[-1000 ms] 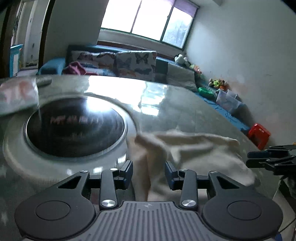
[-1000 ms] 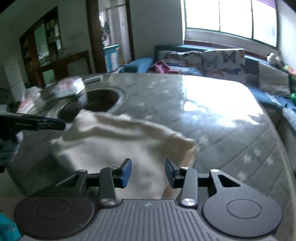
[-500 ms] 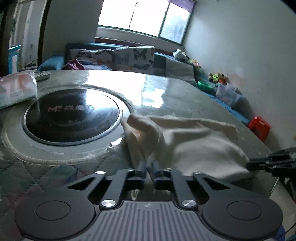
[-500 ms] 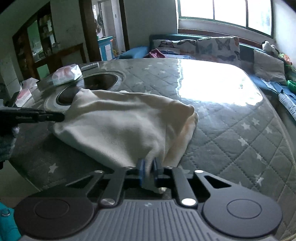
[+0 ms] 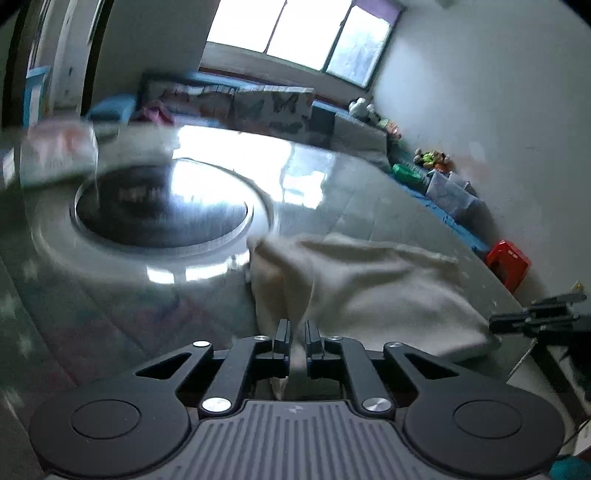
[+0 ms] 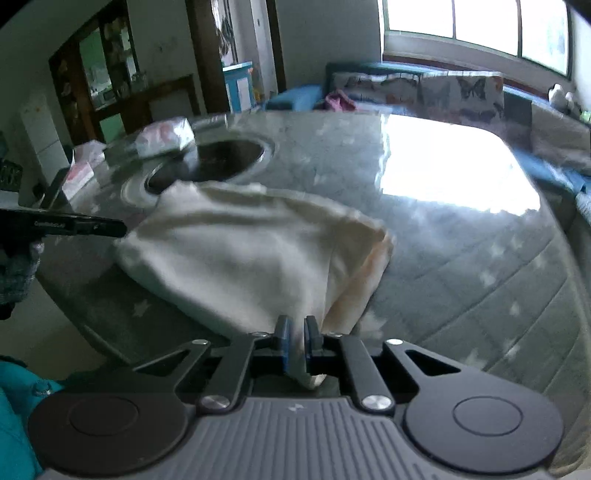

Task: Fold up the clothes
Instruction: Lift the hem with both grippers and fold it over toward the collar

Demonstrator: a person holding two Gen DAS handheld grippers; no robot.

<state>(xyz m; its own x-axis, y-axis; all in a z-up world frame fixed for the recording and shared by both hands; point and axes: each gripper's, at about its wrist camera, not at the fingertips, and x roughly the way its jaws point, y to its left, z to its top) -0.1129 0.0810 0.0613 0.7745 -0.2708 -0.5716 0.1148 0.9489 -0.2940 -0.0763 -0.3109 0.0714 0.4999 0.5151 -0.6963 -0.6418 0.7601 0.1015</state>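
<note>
At the far left of the round, glass-topped desk (image 6: 461,258) with its grey quilted star-patterned cover sits a clear plastic-wrapped packet (image 6: 164,138), next to the dark circular inset plate (image 5: 162,206) in the desk's middle. Both views are blurred.

The cream-coloured soft knit garment (image 6: 240,251) lies bunched on the near part of the desk, its far edge reaching the rim of the dark plate, its near edge by the desk's edge.

The left claw (image 5: 296,345) pinches the garment's near left corner: a strip of cream cloth is between the jaws, which are easing apart slightly while the pads are still against the fabric. From there the cloth rises in a taut fold.

The right claw (image 6: 296,341) is pressed together on the garment's near right corner, cloth showing between its blue pads (image 6: 285,341) and hanging out below them.

Farther right, behind the desk, a blue sofa with butterfly-print cushions (image 6: 458,90) stands under a bright window (image 5: 299,35). A red plastic stool (image 5: 508,264) stands on the floor by the white wall.
</note>
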